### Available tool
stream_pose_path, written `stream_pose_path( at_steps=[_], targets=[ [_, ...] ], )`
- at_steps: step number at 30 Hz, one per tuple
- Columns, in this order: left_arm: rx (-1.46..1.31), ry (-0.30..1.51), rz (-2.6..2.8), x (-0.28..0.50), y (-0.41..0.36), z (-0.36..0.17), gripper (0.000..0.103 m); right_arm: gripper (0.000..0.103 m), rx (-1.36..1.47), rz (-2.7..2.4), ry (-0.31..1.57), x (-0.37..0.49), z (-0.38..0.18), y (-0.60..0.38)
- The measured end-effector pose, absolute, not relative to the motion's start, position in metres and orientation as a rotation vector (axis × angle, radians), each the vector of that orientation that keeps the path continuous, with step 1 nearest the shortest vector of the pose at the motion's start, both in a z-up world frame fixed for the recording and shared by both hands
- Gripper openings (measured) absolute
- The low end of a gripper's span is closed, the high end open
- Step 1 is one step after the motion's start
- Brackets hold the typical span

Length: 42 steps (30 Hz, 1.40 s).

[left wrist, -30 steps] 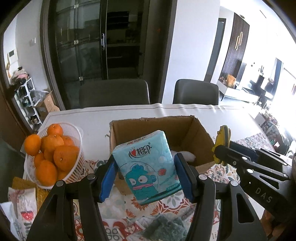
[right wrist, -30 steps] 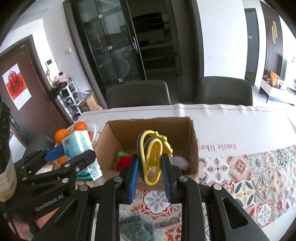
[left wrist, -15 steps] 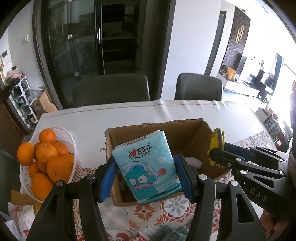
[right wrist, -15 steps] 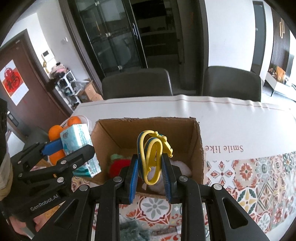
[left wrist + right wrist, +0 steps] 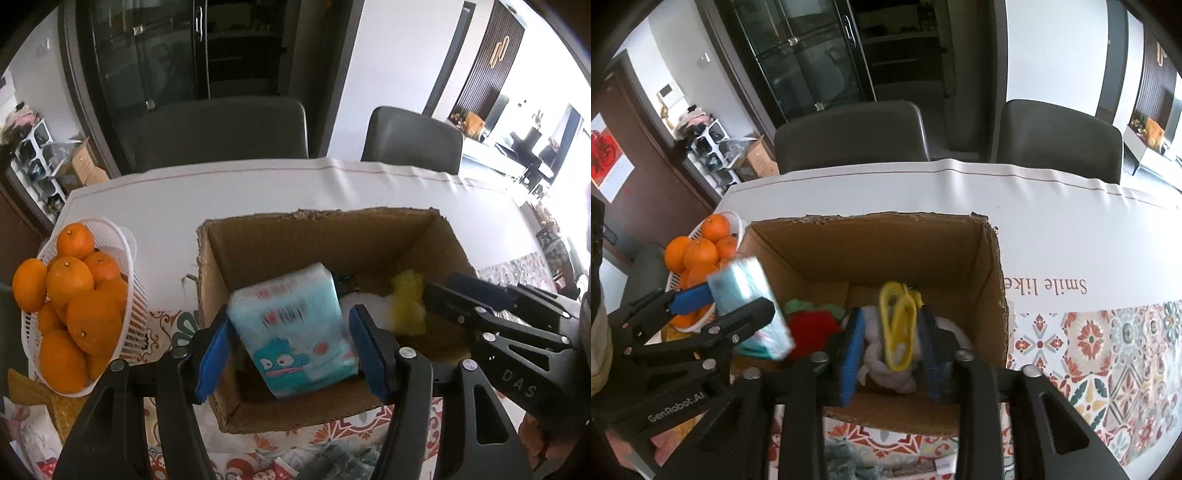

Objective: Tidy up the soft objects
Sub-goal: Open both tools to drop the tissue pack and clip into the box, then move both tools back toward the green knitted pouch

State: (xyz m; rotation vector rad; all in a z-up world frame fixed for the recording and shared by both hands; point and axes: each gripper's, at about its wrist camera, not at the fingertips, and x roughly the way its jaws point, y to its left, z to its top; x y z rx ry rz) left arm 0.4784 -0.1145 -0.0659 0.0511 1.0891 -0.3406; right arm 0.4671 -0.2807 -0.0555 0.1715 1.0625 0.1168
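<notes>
Left wrist view: my left gripper (image 5: pixel 291 347) is opening, tissue pack (image 5: pixel 295 328) blurred between pads that no longer press it, above the cardboard box (image 5: pixel 317 240). I'd let both drop cleanly, then lift straight up. Right wrist view alone shows my right gripper (image 5: pixel 892 350) opening around the yellow loop (image 5: pixel 899 328), over red and green plush.

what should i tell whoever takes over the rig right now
Left gripper: jaws opening, tissue pack between them, pads apart from it, over the cardboard box.
Right gripper: jaws opening, yellow cable between them, pads clear of it, over the same box.
Already in the box: a red and green soft item and a white soft item.
Done: both items brought over the box, release under way.
Left: let both drop in, pull back, then fetch the dark grey soft item in front of the box.
</notes>
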Motion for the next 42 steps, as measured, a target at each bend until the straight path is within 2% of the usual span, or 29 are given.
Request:
stream_pose_path(
  at_steps=[2, 7, 11, 20, 31, 42],
  targets=[
    [0.053, 1.088, -0.335, 0.477, -0.115, -0.066, 0.072, 0.049, 0.162, 0.103, 1.054, 0.466, -0.055, -0.282],
    [0.069, 1.075, -0.311, 0.47, -0.115, -0.062, 0.076, 0.051, 0.154, 0.069, 1.038, 0.458, -0.049, -0.285],
    [0.08, 1.06, -0.3, 0.456, -0.112, -0.057, 0.076, 0.057, 0.147, 0.037, 1.019, 0.447, -0.044, -0.287],
    [0.086, 1.038, -0.291, 0.427, -0.099, -0.044, 0.076, 0.063, 0.133, 0.001, 1.002, 0.416, -0.032, -0.281],
    [0.099, 1.047, -0.298, 0.384, -0.084, -0.043, 0.086, 0.064, 0.121, 0.031, 1.028, 0.374, -0.031, -0.262],
    [0.082, 1.099, -0.297, 0.335, -0.067, -0.06, 0.086, 0.064, 0.085, 0.082, 1.061, 0.332, -0.043, -0.242]
  ],
)
